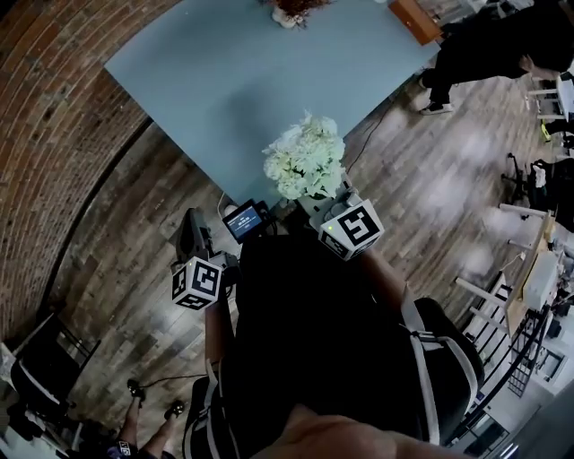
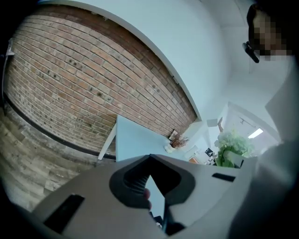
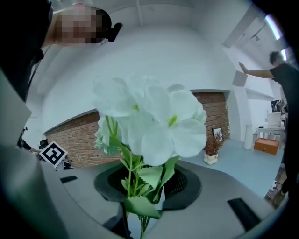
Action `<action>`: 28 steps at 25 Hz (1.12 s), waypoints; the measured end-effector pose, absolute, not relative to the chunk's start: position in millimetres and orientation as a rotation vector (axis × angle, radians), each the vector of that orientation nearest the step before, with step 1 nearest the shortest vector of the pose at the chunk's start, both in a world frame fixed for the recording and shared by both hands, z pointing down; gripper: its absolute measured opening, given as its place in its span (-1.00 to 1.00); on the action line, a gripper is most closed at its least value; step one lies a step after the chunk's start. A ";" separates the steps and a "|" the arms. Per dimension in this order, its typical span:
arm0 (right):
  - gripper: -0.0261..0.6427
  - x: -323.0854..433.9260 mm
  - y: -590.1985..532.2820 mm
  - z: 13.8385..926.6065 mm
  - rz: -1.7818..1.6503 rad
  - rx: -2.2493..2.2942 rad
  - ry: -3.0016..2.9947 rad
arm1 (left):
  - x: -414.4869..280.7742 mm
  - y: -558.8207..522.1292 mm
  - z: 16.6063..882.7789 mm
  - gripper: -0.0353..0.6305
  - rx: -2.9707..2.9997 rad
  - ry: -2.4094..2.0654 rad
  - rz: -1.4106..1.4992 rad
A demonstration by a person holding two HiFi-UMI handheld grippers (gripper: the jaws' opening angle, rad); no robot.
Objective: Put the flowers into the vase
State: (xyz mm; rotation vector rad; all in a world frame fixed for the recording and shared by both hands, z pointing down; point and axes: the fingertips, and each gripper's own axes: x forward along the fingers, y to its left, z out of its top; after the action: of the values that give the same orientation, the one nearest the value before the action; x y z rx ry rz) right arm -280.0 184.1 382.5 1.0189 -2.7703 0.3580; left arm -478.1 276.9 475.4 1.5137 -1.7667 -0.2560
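Observation:
A bunch of white flowers with green stems is held up in front of me, over the near corner of the pale blue table. My right gripper, marker cube, is shut on the stems, and the blooms fill its view. A small white vase of dried twigs stands at the table's far edge and shows as the small vase past the blooms. My left gripper, marker cube, hangs lower left, off the table. A narrow gap shows between its jaws, with nothing in it.
An orange box lies at the table's far right, next to a tall white vessel. A person in black stands beyond it. A brick wall runs along the left. Furniture crowds the right.

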 end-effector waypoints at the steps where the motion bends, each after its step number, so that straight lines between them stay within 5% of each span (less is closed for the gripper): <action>1: -0.44 -265.4 183.1 375.6 0.357 1.030 -2.797 | -463.2 272.9 467.4 -0.78 1.532 -1.764 -0.257; 9: -0.44 -209.1 183.9 376.4 0.346 1.032 -2.881 | -371.8 240.4 438.8 -0.78 1.658 -1.739 -0.267; 19: -0.44 -45.4 182.4 371.9 0.172 1.030 -2.913 | -149.9 200.5 417.8 -0.78 1.896 -1.625 -0.032; 28: -0.44 35.6 167.3 370.9 0.246 1.245 -2.870 | -77.8 168.9 407.6 -0.78 2.021 -1.552 0.043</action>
State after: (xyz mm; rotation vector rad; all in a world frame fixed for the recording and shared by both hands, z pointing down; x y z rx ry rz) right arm 35.6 167.3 370.9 1.2446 -2.8700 0.2464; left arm -77.8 168.9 407.6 2.0208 -1.5523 0.0427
